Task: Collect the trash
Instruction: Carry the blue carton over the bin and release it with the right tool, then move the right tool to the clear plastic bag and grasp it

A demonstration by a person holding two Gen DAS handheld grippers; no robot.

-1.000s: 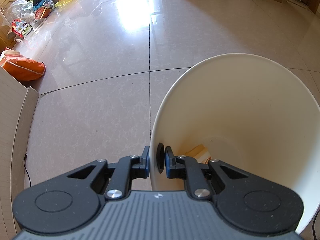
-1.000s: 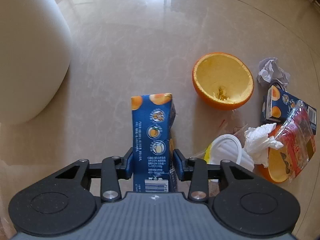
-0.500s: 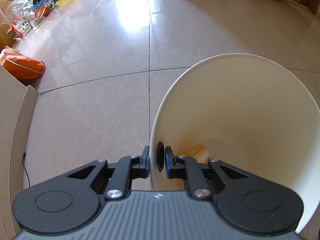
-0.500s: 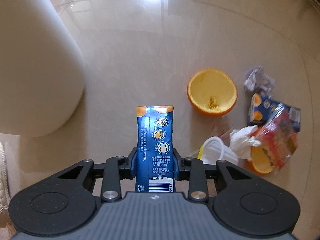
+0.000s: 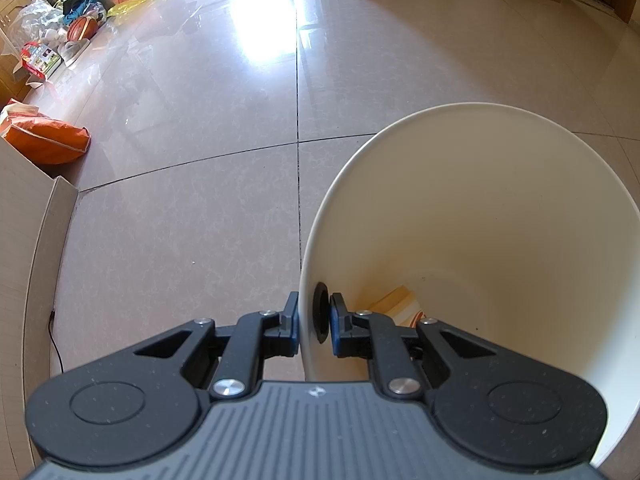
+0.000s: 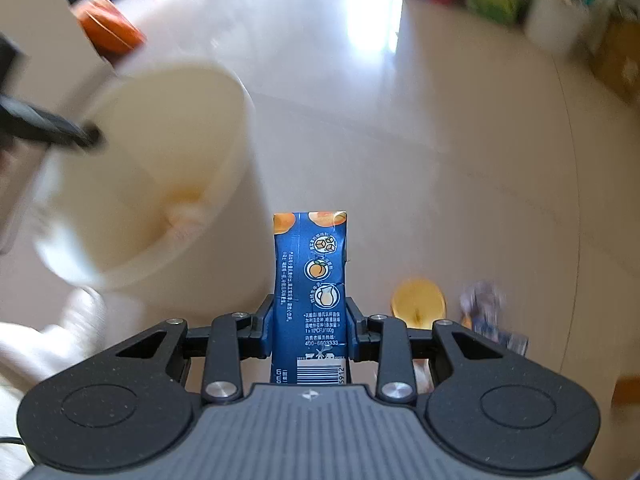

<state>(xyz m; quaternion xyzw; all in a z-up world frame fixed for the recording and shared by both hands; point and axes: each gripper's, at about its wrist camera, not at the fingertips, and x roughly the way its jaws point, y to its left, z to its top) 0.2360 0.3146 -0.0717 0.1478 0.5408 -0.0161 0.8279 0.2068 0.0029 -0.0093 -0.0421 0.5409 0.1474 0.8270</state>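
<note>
My left gripper [image 5: 313, 320] is shut on the rim of a cream plastic bin [image 5: 500, 216], one finger outside the wall and one inside. Some orange and yellow trash [image 5: 394, 302] lies at the bin's bottom. My right gripper [image 6: 310, 322] is shut on a blue juice carton [image 6: 310, 264] with orange fruit pictures, held upright, high above the floor. The same bin [image 6: 160, 168] shows blurred at the left of the right wrist view, with the left gripper's fingers [image 6: 52, 128] on its rim. An orange half [image 6: 418, 302] and crumpled trash [image 6: 486, 308] lie on the floor below.
Glossy beige tile floor [image 5: 200, 120] stretches ahead. An orange bag [image 5: 44, 142] and a board edge [image 5: 44, 240] stand at the left. Boxes and bags [image 5: 72, 28] line the far walls. A black cable [image 5: 54, 344] runs along the left board.
The right gripper has lifted the carton well up from the floor and swung left toward the bin; the trash pile now looks small below. The left gripper and bin have stayed put.
</note>
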